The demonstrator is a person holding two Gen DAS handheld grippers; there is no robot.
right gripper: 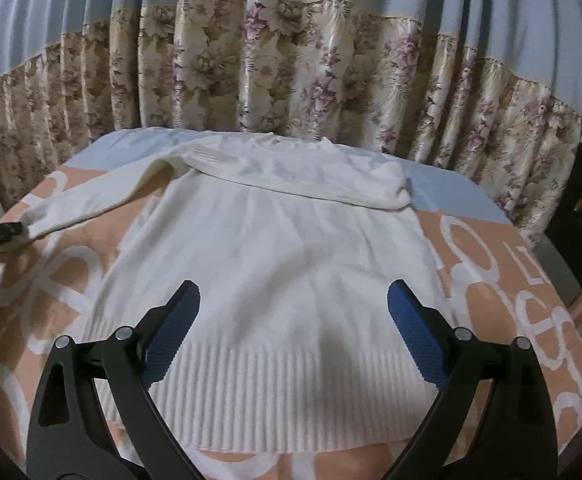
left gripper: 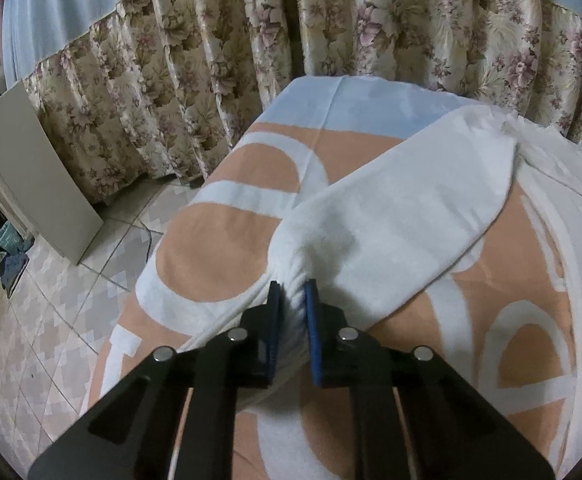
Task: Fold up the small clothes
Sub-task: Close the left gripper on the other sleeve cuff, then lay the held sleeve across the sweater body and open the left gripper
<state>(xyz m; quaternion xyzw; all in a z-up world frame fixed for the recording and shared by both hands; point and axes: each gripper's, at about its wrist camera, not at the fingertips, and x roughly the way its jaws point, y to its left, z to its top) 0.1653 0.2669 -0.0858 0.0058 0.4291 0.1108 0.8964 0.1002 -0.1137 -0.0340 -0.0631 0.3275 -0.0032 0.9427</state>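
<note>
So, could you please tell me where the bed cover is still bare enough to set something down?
Bare peach cover lies right of the sweater, and left of its body under the sleeve held by the left tool. The middle is crowded.

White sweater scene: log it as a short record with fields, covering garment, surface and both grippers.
garment: white sweater, lying flat, ribbed hem toward the right wrist camera
right sleeve: folded across the chest
left sleeve: stretched out sideways, its cuff clamped
surface: peach and white blanket
left gripper: shut on the sleeve cuff
right gripper: open, above the sweater's lower part, holding nothing
background: floral curtain
</note>
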